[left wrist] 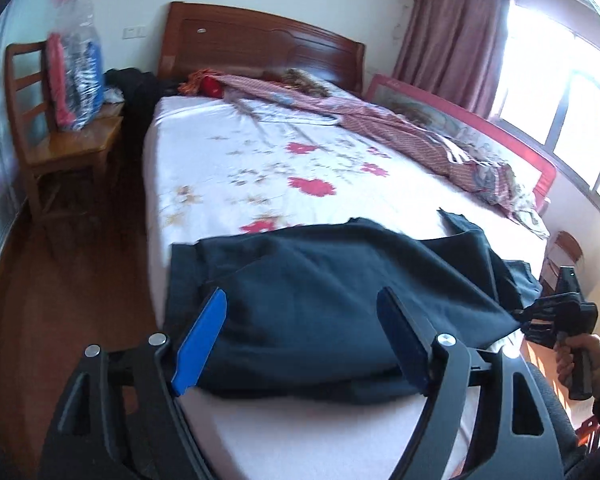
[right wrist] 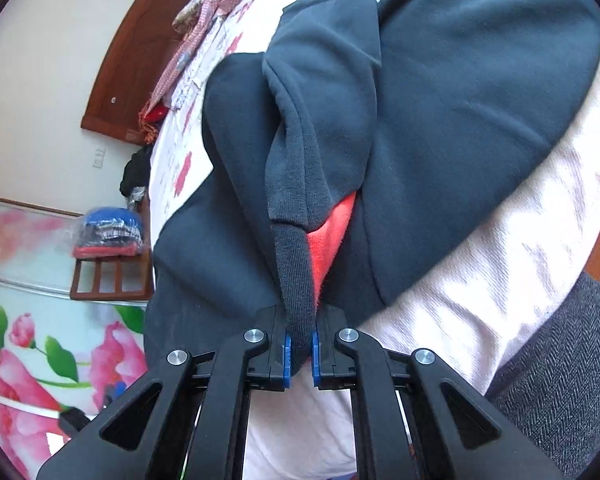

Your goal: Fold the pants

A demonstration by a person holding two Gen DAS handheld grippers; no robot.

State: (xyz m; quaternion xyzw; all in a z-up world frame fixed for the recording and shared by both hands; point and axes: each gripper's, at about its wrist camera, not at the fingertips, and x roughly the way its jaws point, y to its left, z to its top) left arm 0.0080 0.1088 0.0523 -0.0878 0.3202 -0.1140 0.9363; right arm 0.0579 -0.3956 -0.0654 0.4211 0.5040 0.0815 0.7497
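Two claws in use. My left claw [left wrist: 300,340] stands wide, blue pads either side of the fabric and pressing on nothing; my right claw [right wrist: 299,350] is pinched tight on a ribbed cuff or band of the pants [left wrist: 332,296]. The pants lie in a dark, loose heap across the near end of the bed [left wrist: 260,152], partly doubled over, with a red fleece lining [right wrist: 330,240] showing in the right wrist view. Judgement: thick, soft, limp cloth with some weight; it will sag and drag on the sheet instead of holding a crease, but not slip. Best holds are the ribbed band and hems, where layers are firm. A mid-panel pinch would likely lift only the top layer.
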